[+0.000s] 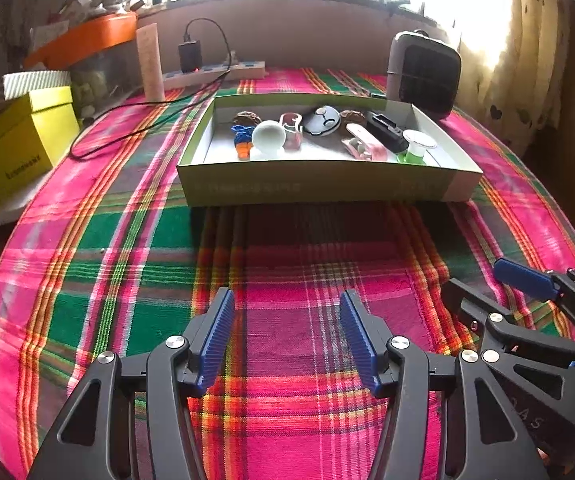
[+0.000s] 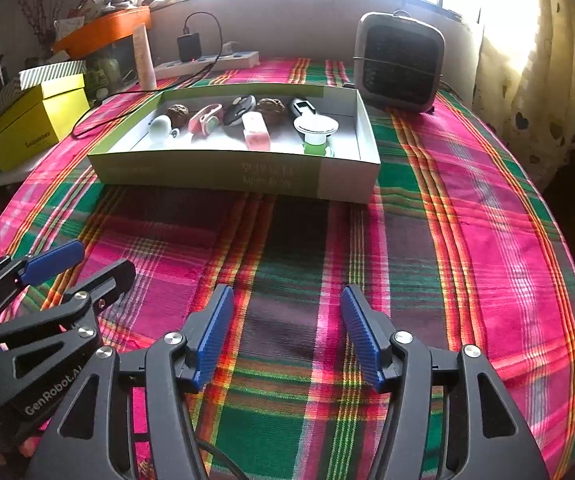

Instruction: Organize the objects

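A shallow green-and-white cardboard box (image 1: 327,186) (image 2: 207,174) sits on the plaid cloth ahead of both grippers. It holds several small items: a white ball (image 1: 268,136), two walnuts (image 1: 247,118), a blue-and-orange toy (image 1: 242,142), a black-and-white round gadget (image 1: 321,120), a pink case (image 1: 365,142), a black device (image 1: 387,130) and a green-stemmed white cap (image 1: 417,144). My left gripper (image 1: 287,296) (image 2: 101,258) is open above bare cloth with nothing between its blue pads. Just to its right, my right gripper (image 2: 287,292) (image 1: 477,280) is also open and holds nothing.
A grey fan heater (image 2: 399,62) stands behind the box's right end. A power strip (image 1: 215,72) with a black charger and trailing cable, a pale tube (image 1: 150,64), a yellow box (image 1: 15,148) and an orange tray (image 1: 87,38) line the back left. A curtain (image 2: 527,80) hangs at the right.
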A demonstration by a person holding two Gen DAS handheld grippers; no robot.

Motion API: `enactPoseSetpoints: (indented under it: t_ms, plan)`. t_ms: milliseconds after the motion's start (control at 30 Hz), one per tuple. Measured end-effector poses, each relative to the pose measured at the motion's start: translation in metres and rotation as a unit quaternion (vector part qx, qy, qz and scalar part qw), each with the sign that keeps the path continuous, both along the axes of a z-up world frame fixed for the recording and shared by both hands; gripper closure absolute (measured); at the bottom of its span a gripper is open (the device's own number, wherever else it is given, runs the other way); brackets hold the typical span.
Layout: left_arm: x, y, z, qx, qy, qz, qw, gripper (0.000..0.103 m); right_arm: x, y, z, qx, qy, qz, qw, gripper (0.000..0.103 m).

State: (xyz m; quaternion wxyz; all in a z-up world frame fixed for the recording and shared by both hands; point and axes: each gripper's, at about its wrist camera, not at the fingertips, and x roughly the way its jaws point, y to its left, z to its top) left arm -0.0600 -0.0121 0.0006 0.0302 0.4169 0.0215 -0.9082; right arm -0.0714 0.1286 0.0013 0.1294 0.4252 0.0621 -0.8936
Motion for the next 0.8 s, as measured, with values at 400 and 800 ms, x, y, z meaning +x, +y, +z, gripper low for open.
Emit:
enactPoseSetpoints:
  t_ms: [400,800]
  plan:
    - [-0.0005,0.0012,0.0000,-0.003,-0.001,0.001,1.0000,0.048,-0.0010,0.0006,-0.0001,0.000,0.000,0.000,1.000,0.045]
    - [-0.0005,0.0016,-0.0003,-0.004,-0.001,0.001,1.0000,0.048,-0.0010,0.0002,-0.0006,0.000,0.000,0.000,1.000,0.045]
